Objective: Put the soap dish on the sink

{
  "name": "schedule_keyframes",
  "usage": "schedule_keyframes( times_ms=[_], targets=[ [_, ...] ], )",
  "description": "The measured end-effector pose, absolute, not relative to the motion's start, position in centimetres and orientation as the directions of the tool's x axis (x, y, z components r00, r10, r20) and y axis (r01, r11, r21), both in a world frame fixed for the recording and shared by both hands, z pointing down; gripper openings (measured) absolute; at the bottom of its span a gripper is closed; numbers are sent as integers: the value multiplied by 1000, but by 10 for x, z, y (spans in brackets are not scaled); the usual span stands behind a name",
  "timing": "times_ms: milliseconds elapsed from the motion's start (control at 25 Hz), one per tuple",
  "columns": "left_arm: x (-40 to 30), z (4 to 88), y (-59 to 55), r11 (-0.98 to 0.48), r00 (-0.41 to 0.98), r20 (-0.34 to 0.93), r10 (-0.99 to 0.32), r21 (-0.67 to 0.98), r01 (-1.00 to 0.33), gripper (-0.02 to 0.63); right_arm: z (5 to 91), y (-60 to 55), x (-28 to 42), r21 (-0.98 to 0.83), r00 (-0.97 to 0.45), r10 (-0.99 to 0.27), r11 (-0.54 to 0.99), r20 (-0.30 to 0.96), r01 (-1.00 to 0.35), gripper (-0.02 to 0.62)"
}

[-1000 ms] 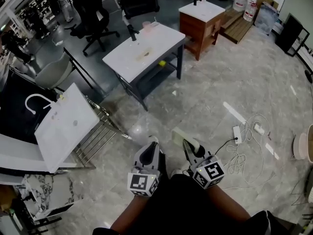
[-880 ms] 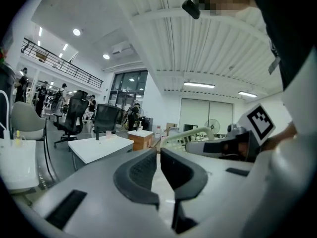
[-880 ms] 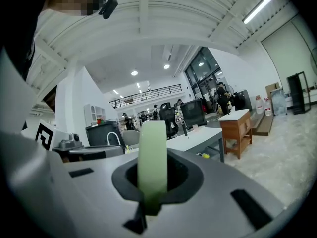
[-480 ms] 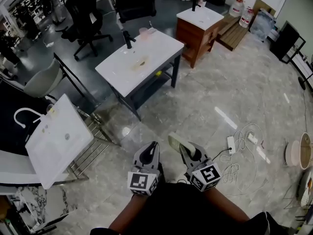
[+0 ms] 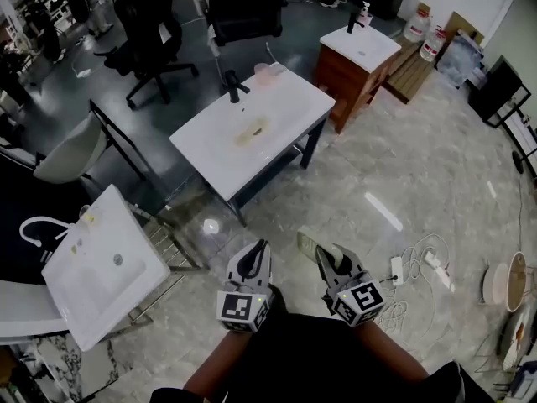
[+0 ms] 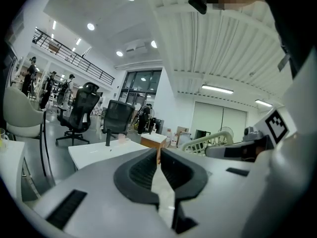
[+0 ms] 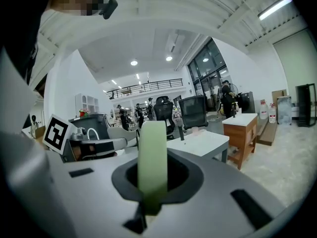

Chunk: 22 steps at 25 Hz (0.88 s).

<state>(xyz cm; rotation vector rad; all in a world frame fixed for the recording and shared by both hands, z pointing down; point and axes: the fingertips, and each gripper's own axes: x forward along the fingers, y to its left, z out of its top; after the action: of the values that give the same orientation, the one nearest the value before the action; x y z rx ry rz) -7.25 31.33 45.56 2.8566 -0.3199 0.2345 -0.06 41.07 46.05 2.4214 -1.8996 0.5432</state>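
Head view, right gripper (image 5: 325, 257): it is clamped on the pale green soap dish (image 5: 307, 243). The dish sticks out ahead of the jaws, over bare floor and well apart from any sink.
Head view, left gripper (image 5: 258, 250): it sits just beside the right one and carries nothing.
Head view, likely target: the white sink table (image 5: 281, 107) ahead of you, with a black faucet (image 5: 232, 86) and a pink cup (image 5: 267, 74) near its far edge. This is a judgement, because a second basin (image 5: 105, 267) lies on the rack at your left.
Left gripper view, jaws: pressed together, nothing between them.
Right gripper view, jaws: closed narrow on the dish, which stands edge-on and is pinched at its lower end only.
Risk, slip: with one end held, the dish may pivot or drop if you swing your arm.
Risk, placement: coming in near the faucet could tip the cup.
Risk, wrong sink: veering left brings you to the other basin.
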Motion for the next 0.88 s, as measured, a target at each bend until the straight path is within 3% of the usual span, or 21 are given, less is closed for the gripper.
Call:
schedule_keyframes(
  times_ms=[640,880],
  targets=[
    [-19,462,155,-935,962,185,-200,257,-244,26,460,246,55,-118,162,-932,-210,323,-971,8],
    [-28,459,114,-914,949,164,-270,265,-306,26,462,212,53,-113,123,-934,-170,335,-979,8]
  ],
)
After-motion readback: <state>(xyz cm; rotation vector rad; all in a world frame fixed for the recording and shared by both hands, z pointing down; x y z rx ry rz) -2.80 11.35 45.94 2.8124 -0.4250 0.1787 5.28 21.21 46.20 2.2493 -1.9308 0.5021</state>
